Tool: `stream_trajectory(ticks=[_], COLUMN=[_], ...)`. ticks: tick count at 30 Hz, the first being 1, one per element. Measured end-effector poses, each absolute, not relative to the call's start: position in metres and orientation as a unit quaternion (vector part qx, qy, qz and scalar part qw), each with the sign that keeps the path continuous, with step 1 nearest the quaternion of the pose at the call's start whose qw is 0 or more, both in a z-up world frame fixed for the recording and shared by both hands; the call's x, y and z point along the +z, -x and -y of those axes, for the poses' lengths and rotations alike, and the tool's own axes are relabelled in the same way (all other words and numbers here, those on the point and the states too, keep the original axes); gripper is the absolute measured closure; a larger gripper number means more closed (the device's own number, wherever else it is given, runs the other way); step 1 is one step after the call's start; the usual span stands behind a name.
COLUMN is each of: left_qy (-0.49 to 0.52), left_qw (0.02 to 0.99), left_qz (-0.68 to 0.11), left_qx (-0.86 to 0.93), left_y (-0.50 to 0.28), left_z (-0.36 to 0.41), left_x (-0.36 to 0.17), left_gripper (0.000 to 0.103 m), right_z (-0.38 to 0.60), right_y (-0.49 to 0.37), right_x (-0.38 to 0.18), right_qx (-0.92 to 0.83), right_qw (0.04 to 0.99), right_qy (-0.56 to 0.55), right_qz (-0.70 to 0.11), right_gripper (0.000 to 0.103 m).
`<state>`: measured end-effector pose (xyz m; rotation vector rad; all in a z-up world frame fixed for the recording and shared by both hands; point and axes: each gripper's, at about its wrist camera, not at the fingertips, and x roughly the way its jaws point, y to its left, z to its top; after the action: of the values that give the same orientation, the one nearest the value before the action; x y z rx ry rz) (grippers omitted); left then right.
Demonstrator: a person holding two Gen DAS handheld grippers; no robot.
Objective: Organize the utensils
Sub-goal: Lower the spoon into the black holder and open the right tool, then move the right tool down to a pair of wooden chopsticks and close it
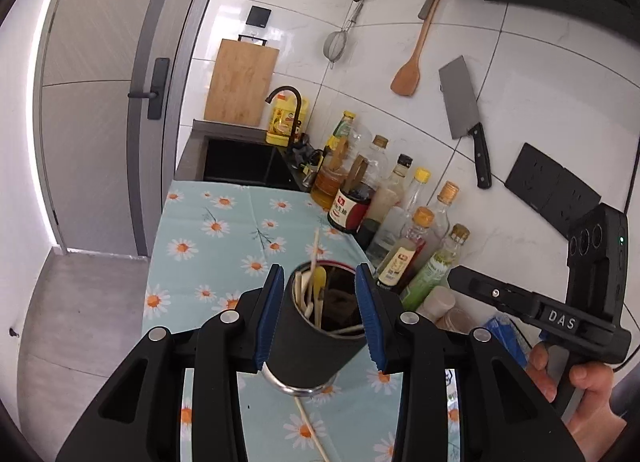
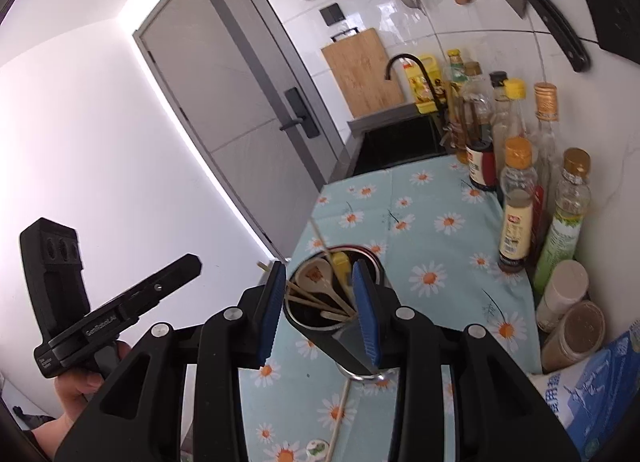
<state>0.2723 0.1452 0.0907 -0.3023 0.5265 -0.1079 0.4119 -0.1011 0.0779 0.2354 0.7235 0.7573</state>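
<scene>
Left gripper (image 1: 320,314) jaws clamp black cylindrical utensil holder (image 1: 308,346) w/ chopsticks, spoons; right gripper (image 2: 320,312) jaws apart, empty; next: fetch loose chopstick (image 2: 340,414) off counter.

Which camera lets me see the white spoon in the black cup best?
The right wrist view: it looks down into the black cup, so the white spoon shows its whole bowl. The left wrist view shows only pale handles inside the cup, the spoon's bowl hidden.
</scene>
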Motion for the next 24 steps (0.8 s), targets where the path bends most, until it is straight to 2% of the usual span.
stream_trajectory(ticks=[3,13,24], left_qy=[0.153,0.172,0.197], left_qw=[0.950,0.943,0.919], left_qz=[-0.267,-0.281,-0.334], left_qx=[-0.053,-0.054,-0.074], left_y=[-0.266,-0.241,-0.227], left_z=[-0.143,-0.144,-0.145], left_x=[0.083,0.064,0.019], left_gripper=[0.067,0.067,0.067], right_z=[0.106,0.117,0.130], right_y=[-0.408,-0.385,-0.377], right_x=[0.071,0.051,0.007], right_qx=[0.361,0.355,0.319], right_qw=[0.850,0.834,0.810], right_qy=[-0.114,-0.088,-0.061], right_qz=[-0.366,-0.414,-0.489], right_gripper=[0.064,0.064,0.064])
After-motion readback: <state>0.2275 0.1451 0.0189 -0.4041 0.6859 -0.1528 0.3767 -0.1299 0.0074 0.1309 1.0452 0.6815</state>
